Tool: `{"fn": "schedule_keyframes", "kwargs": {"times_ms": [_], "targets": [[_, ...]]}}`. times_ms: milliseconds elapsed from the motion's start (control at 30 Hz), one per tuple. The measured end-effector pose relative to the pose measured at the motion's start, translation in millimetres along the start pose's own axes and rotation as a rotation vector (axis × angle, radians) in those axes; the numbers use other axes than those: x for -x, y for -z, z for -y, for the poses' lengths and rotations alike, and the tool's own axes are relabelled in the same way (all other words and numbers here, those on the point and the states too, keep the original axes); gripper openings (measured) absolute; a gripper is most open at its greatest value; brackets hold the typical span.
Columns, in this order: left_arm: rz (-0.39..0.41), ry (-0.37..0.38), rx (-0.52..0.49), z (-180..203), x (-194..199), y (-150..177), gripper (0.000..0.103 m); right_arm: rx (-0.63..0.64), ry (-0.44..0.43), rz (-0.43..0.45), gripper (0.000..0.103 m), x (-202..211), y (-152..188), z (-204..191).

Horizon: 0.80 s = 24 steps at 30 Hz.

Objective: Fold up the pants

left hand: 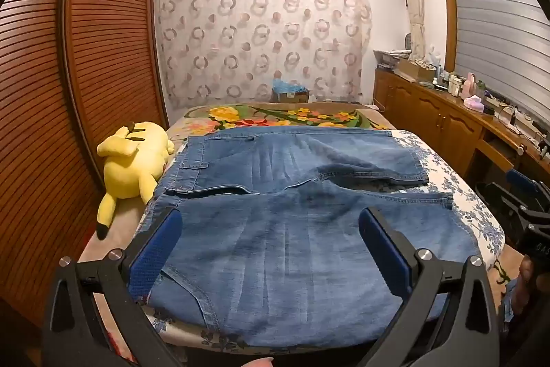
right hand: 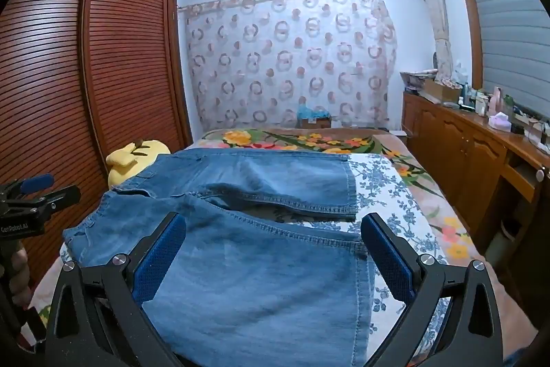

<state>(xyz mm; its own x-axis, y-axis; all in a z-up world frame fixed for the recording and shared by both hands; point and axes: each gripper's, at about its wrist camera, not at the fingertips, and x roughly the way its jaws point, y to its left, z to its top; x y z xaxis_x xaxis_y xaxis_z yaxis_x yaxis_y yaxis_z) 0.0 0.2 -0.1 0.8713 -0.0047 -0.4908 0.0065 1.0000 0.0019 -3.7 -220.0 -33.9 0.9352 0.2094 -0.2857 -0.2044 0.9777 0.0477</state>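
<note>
At the bottom of each wrist view, one claw was seen with its blue pads spread wide and nothing gripped: the left claw (left hand: 270, 250) over the waist end of the pants (left hand: 292, 229), the right claw (right hand: 273, 258) over the hem end, probably so that both ends of the near leg could be taken together. One pair of denim pants was laid flat across the bed (left hand: 481, 215), filling the middle of both frames, its two legs side by side, the far one higher in frame, apparently spread ready for the first fold. One yellow plush toy (left hand: 132, 160) was lying at the left, just beside the waistband. Farther up, one patterned curtain (left hand: 261, 40) was hung on the back wall.
</note>
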Motion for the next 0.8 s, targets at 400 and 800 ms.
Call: {"fn": "schedule_keyframes", "kwargs": {"times_ms": [400,800], "targets": [[0.001,-0.002,-0.004,-0.9,1.2,-0.6,0.103,0.001,0.007,-0.003,0.102,3.0,-1.3,-1.8],[-0.003,-0.008,-0.012,0.7,0.0,-0.2,0.103,0.004,0.004,-0.002,0.102,1.2,4.2,0.7]]}}
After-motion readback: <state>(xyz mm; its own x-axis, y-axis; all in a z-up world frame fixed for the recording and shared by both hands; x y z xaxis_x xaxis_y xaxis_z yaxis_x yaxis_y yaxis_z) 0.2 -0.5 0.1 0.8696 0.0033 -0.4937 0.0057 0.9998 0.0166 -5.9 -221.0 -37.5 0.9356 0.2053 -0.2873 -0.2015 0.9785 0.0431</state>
